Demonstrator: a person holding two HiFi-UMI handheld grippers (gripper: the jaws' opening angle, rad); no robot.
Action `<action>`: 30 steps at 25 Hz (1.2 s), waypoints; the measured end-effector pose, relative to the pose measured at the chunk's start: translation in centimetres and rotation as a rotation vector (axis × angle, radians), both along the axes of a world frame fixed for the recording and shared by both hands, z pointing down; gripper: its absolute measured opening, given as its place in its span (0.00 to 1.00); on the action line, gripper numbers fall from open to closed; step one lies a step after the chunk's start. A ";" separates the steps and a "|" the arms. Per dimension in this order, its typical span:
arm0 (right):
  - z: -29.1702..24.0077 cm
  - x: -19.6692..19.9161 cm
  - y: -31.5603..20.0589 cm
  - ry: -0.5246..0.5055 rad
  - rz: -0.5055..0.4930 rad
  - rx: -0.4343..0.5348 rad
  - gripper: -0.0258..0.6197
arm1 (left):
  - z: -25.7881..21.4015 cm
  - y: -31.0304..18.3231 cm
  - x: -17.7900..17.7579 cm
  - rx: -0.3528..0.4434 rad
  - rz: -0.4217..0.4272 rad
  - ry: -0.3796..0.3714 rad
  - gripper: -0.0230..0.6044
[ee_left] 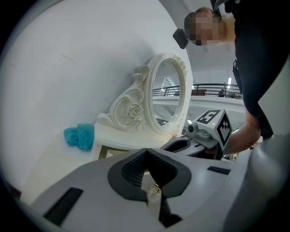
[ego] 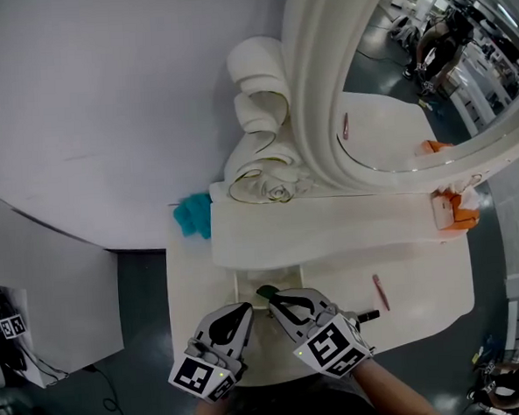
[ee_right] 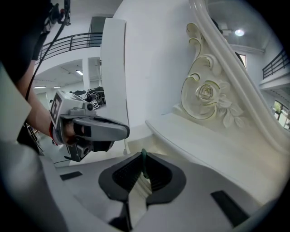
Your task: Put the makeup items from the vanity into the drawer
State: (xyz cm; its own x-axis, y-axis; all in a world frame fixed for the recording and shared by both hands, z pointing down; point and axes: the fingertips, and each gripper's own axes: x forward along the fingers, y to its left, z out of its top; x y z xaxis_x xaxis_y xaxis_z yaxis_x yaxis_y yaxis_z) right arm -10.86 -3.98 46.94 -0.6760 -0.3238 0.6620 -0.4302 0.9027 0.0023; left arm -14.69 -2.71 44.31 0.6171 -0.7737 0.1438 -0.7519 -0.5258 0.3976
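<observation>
The white vanity has a small drawer pulled out from its raised shelf. My right gripper hangs over the drawer's near end, shut on a thin dark green makeup stick. That stick stands upright between the right gripper's pads. My left gripper sits at the drawer's front left. In the left gripper view the left gripper's jaws are nearly together round a small gold knob, apparently the drawer's. A pink pencil lies on the tabletop to the right.
An orange and white item sits at the shelf's right end. A teal fluffy thing lies at the shelf's left end by the wall. The oval mirror in its carved frame rises behind the shelf. A person stands behind the grippers.
</observation>
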 end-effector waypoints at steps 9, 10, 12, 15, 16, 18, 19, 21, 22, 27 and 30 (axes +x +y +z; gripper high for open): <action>0.2 -0.7 0.6 -0.021 -0.026 -0.056 0.09 | 0.1 -0.2 -0.3 -0.005 -0.006 0.002 0.06; 0.2 -0.7 0.5 -0.021 -0.028 -0.055 0.09 | 0.1 -0.2 -0.3 -0.005 -0.006 0.001 0.06; 0.2 -0.8 0.5 -0.022 -0.028 -0.058 0.09 | 0.1 -0.1 -0.4 -0.006 -0.006 0.000 0.06; 0.3 -0.7 0.6 -0.023 -0.025 -0.069 0.09 | 0.1 0.1 -0.5 -0.009 -0.006 0.000 0.06; 0.3 -0.7 0.6 -0.023 -0.024 -0.074 0.09 | 0.2 0.1 -0.5 -0.010 -0.007 0.001 0.06; 0.3 -0.8 0.6 -0.022 -0.020 -0.083 0.09 | 0.2 0.3 -0.7 -0.012 -0.010 0.001 0.06; 0.3 -0.8 0.6 -0.022 -0.020 -0.084 0.09 | 0.2 0.3 -0.7 -0.013 -0.012 0.001 0.06; 0.3 -0.7 0.6 -0.019 -0.021 -0.081 0.09 | 0.2 0.4 -0.8 -0.011 -0.013 0.001 0.06; 0.3 -0.8 0.6 -0.018 -0.022 -0.079 0.09 | 0.1 0.5 -0.8 -0.010 -0.013 0.000 0.06; 0.2 -1.0 0.8 -0.014 -0.031 -0.065 0.09 | 0.1 0.7 -0.7 -0.008 -0.008 -0.004 0.06; -0.2 -1.0 0.7 -0.011 -0.028 -0.033 0.09 | 0.0 0.8 -0.3 -0.007 0.004 -0.005 0.06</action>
State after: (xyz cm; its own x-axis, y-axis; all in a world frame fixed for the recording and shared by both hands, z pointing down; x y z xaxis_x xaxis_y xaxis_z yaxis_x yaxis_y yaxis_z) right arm -11.91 -3.32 46.72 -0.6918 -0.2830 0.6643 -0.4051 0.9137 -0.0325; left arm -15.04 -1.91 44.35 0.6195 -0.7701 0.1522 -0.7518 -0.5264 0.3971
